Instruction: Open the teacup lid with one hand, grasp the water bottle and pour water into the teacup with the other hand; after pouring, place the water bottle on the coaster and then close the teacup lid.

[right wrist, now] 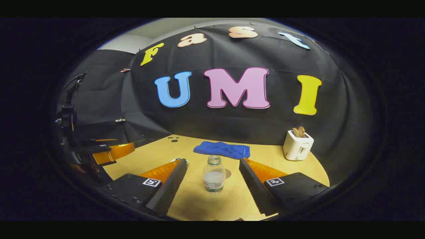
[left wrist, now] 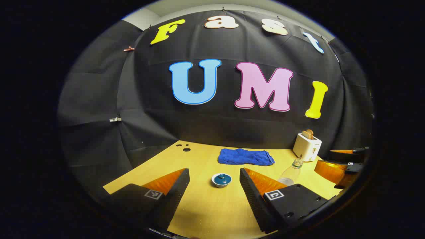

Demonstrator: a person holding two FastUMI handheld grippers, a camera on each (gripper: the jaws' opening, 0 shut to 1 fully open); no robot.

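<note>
Left gripper wide apart, lidded teacup between fingers. Right gripper wide apart, bottle between, untouched. Teacup half hidden behind right finger.

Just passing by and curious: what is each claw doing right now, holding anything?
Left claw: open, empty, lined up with the lidded teacup.
Right claw: open, empty, the water bottle between its fingers, untouched.
</note>
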